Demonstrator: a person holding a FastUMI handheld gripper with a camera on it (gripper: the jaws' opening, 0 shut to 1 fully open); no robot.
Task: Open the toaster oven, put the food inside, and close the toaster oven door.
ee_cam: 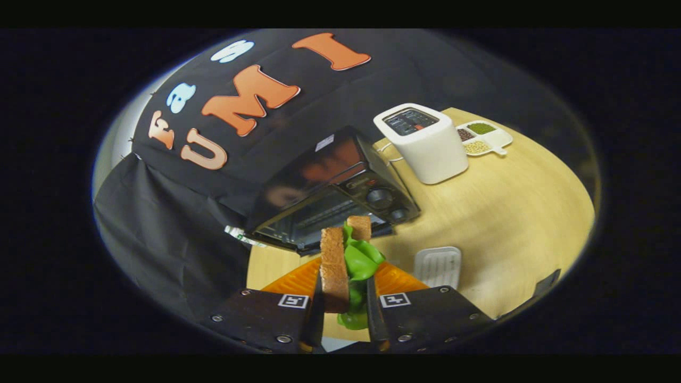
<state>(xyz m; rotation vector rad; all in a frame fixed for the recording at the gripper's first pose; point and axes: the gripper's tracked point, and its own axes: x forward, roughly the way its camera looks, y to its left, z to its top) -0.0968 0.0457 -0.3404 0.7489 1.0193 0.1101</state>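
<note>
Sandwich clamped between the fingers, lifted above the counter.

The sandwich (pixel 346 263), bread slices with green lettuce, stands on edge with both fingers (pixel 345 314) pressed against it. Just beyond it sits the toaster oven (pixel 340 186); an orange plate (pixel 396 279) lies below, and bare counter (pixel 511 213) opens rightward.

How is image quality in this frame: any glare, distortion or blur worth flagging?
Gripper view: strong fisheye bend, so the table edge curves and the whole scene sits tilted; the toaster oven top and glass door mirror the wall, glare hiding the inside; light is even and shadows soft; the sandwich, held in the gripper, is slightly soft up close.
</note>
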